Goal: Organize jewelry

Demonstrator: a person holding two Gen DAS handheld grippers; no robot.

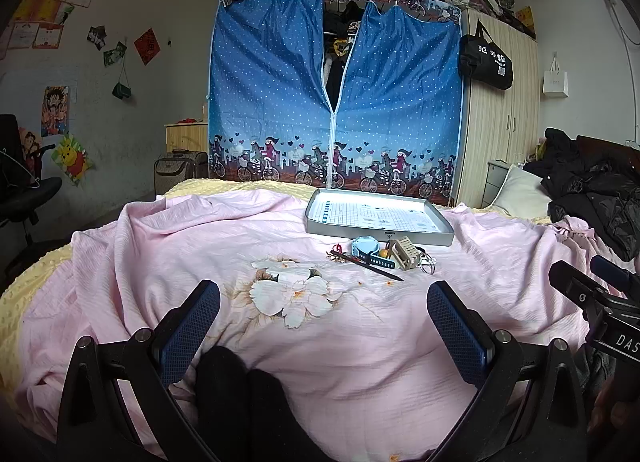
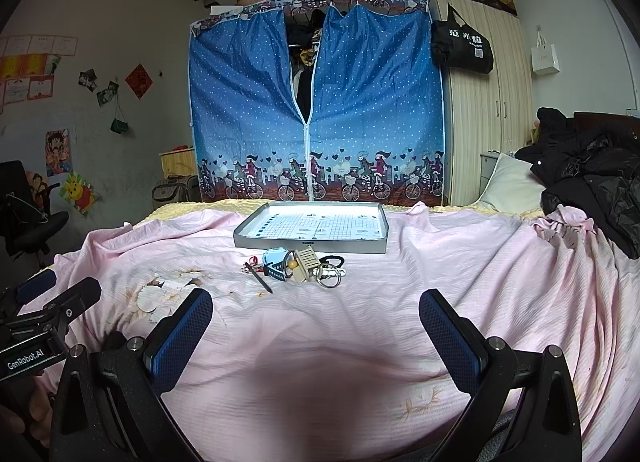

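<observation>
My left tongs (image 1: 323,304) gaping wide over the pink sheet (image 1: 360,342), gripping nothing, my right tongs (image 2: 316,312) gaping wide too, jewelry pile (image 2: 298,264) lying ahead of both, touching the tray's (image 2: 312,240) front wall, wardrobe (image 2: 316,101) standing behind

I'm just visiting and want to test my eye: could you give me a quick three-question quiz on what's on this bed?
1. True or false: the grey tray already holds jewelry.
2. Where does the small pile of trinkets lie: A) inside the tray, B) on the pink sheet just in front of the tray, C) on the black coat?
3. Are the left gripper and right gripper holding anything?

Key:
1. False; only a printed lining shows inside.
2. B.
3. No; both sets of fingers stand wide apart over the sheet, well short of the pile.
</observation>
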